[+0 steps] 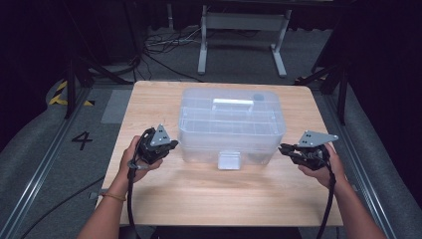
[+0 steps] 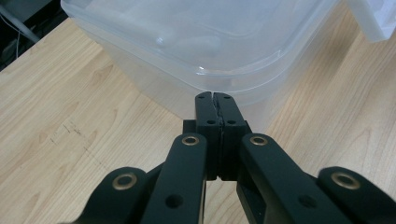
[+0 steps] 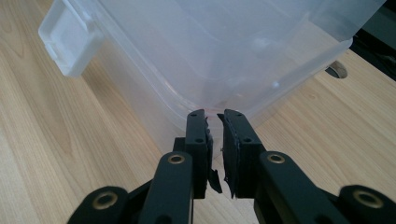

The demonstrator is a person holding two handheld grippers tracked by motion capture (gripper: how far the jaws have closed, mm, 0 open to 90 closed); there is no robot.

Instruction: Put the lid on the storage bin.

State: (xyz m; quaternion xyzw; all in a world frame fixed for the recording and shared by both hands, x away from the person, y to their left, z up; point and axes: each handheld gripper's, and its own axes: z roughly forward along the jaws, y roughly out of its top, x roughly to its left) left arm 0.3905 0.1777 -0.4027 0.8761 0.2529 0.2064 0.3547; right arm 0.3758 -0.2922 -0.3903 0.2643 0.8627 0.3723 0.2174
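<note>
Resting on a wooden table (image 1: 164, 199), clear box (image 1: 231, 124)

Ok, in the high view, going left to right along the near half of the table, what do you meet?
Left gripper → the latch on the front of the clear plastic box → right gripper.

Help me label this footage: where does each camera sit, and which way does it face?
High view: above the person's side, looking forward and down at the table; forearms, left gripper, right gripper.
Left gripper view: on that gripper, facing the clear box.
Right gripper view: likewise, with a slight jaw gap.
All share the box.
</note>
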